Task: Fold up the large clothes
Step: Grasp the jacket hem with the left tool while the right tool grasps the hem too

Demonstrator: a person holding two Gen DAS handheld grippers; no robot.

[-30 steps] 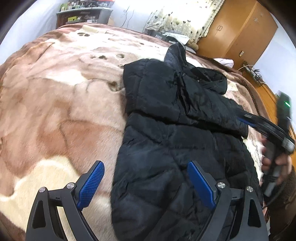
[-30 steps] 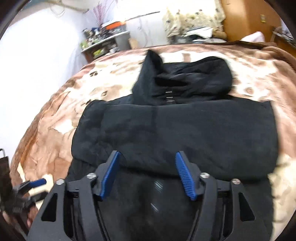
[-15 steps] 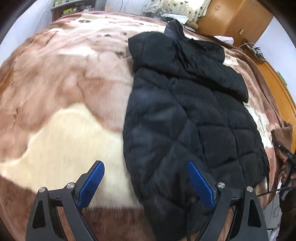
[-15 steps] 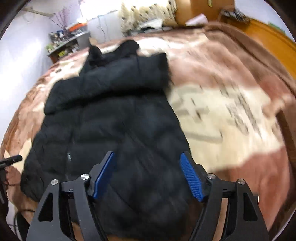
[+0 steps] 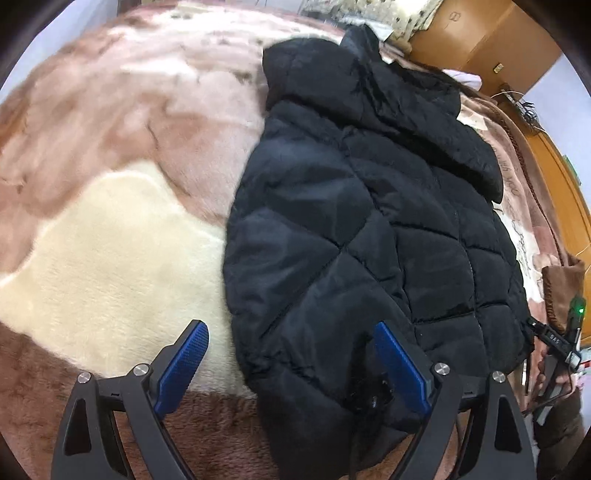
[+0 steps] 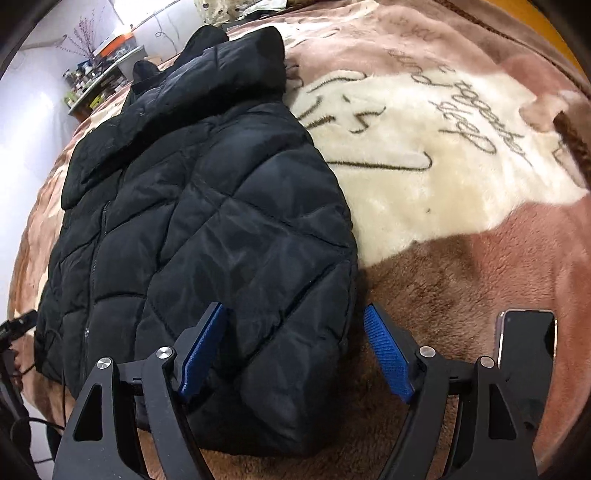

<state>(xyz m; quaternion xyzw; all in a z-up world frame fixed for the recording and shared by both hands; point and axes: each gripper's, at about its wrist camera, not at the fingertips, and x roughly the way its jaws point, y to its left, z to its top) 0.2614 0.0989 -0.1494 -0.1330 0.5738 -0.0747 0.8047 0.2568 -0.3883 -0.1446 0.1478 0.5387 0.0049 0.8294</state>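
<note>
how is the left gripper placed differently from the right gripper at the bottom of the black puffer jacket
The left gripper straddles the black puffer jacket's left hem corner, with cream and brown blanket under its outer finger. The right gripper straddles the opposite hem corner, brown blanket under its outer finger and a phone lying beside it. Both are open, gripping nothing.

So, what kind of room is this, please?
Probably a bedroom: a black quilted puffer jacket lies on a plush brown-and-cream blanket spread over a bed, with an orange-brown wooden wardrobe behind.
</note>
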